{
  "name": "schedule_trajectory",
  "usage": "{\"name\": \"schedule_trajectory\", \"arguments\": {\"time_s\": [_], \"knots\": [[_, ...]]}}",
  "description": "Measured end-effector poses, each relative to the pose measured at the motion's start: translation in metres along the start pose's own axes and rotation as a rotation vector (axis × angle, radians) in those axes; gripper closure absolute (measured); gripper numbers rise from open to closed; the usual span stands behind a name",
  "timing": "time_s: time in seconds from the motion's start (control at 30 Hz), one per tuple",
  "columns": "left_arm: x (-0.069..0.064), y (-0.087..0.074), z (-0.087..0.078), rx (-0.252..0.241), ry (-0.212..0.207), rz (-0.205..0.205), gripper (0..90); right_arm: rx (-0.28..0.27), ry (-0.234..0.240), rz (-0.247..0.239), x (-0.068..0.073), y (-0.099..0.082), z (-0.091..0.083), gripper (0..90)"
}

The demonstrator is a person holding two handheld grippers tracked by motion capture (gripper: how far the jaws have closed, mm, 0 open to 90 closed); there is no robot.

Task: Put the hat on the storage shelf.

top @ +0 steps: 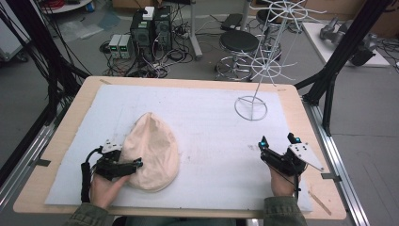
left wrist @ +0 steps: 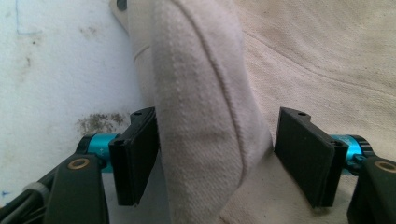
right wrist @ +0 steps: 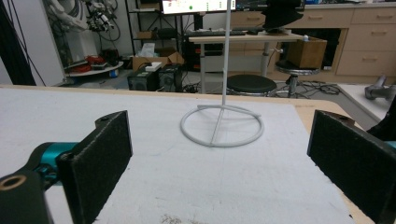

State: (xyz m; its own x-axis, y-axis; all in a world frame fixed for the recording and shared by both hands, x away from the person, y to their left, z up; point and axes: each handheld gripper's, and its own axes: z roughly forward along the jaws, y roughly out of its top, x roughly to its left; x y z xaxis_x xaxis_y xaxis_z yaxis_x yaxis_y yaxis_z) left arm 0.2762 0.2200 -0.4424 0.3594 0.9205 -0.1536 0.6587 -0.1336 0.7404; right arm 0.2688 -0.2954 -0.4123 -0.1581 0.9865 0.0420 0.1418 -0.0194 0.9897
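Left gripper (top: 134, 165) straddles a raised fold of the beige cap (top: 153, 148) at lower left of the high view.

In the left gripper view, one pad touches the cap's (left wrist: 210, 116) fold while the other stands clear, so the jaws are partly open, not clamped. The right gripper (top: 278, 140), lower right, holds nothing, its jaws spread wide toward the white wire stand (right wrist: 222, 123) on the white mat (top: 207, 122).
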Motion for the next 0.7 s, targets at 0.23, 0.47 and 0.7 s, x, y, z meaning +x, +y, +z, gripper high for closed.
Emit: {"name": "schedule_trajectory", "arguments": {"time_s": [0.23, 0.47, 0.7], "knots": [[0.0004, 0.0002, 0.0004, 0.008, 0.007, -0.007, 35.4, -0.001, -0.001, 0.000, 0.0000, 0.0000, -0.0001, 5.7], [0.0029, 0.0015, -0.0003, 0.015, 0.025, -0.003, 61.2, -0.003, -0.002, 0.003, 0.0001, 0.0001, -0.0003, 5.7], [0.0066, 0.0033, -0.0005, 0.013, -0.035, 0.000, 83.8, -0.003, -0.001, 0.001, 0.0001, 0.0001, -0.0004, 5.7]]}}
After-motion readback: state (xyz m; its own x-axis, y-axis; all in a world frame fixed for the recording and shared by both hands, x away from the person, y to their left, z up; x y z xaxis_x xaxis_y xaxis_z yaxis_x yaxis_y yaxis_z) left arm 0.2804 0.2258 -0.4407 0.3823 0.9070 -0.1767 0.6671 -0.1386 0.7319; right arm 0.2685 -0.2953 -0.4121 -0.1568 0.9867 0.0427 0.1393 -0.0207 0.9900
